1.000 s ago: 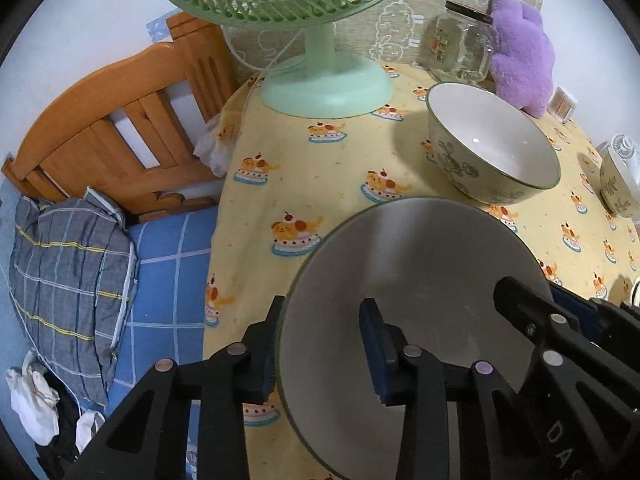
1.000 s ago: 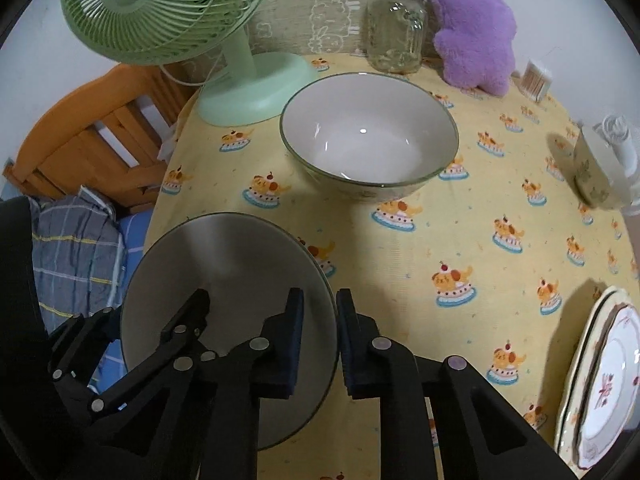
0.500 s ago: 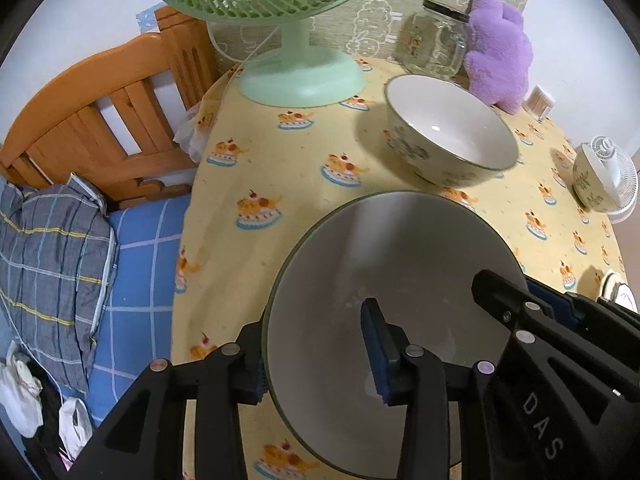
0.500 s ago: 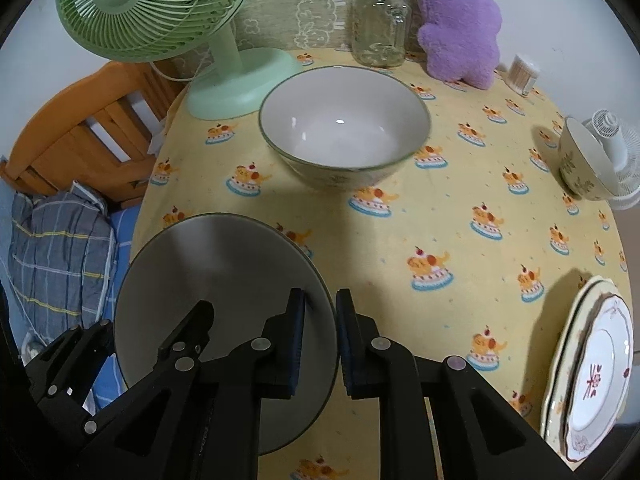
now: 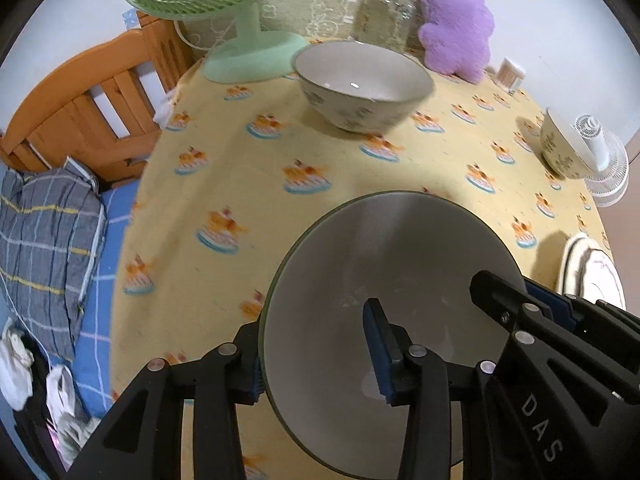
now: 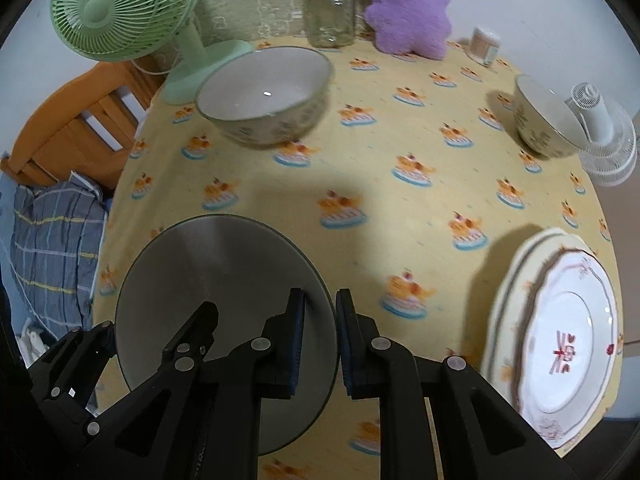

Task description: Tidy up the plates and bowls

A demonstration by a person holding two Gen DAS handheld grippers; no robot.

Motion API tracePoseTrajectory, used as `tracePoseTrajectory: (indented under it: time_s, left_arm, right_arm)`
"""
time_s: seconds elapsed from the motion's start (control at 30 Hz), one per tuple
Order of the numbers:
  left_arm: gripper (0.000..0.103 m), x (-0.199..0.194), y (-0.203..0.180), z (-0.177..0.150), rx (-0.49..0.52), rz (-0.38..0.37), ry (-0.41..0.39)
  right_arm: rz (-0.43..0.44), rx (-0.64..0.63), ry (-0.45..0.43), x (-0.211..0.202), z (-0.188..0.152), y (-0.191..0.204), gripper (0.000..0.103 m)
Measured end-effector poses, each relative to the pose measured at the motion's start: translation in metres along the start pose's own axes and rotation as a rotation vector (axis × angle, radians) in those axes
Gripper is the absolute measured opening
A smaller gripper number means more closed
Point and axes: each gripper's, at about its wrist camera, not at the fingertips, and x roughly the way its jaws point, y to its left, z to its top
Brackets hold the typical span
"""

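Both grippers hold one large grey bowl [image 5: 396,272] above the yellow tablecloth. My left gripper [image 5: 316,356] is shut on its left rim, one finger inside and one outside. My right gripper [image 6: 320,340] is shut on the right rim of the same bowl [image 6: 216,276]. A big patterned white bowl [image 5: 362,84] stands at the back near the fan; it also shows in the right wrist view [image 6: 266,94]. A small patterned bowl [image 6: 540,120] sits at the right. Stacked plates [image 6: 560,336] lie at the near right edge.
A green fan [image 6: 120,12] stands at the back left. A glass jar [image 6: 330,6], a purple plush toy [image 6: 408,4] and a toothpick holder [image 6: 485,44] line the back. A small white fan [image 6: 600,136] is at the right. A wooden bed frame [image 5: 84,112] lies left of the table.
Both grippers have carried the grey bowl rightward and back from the table's left edge. The plates and the small bowl have come further into view.
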Motion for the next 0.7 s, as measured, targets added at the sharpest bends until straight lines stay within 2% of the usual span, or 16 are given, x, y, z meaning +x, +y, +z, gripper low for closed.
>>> tracePoseTrajectory:
  time_s: [0.33,0.5,0.7]
  left_arm:
    - [0.041,-0.002,-0.052,-0.026,-0.069,-0.016,0.03]
    - [0.042,-0.001,-0.066,-0.039,-0.125,-0.026,0.04]
    - [0.045,-0.003,-0.075,-0.047,-0.138,-0.016,0.043]
  right_arm:
    - [0.003,-0.034,0.016,-0.012,-0.02,-0.056,0.019]
    - [0.002,-0.069,0.028,-0.014,-0.027,-0.07,0.019]
    - [0.017,-0.089,0.042,-0.014,-0.033,-0.078,0.019]
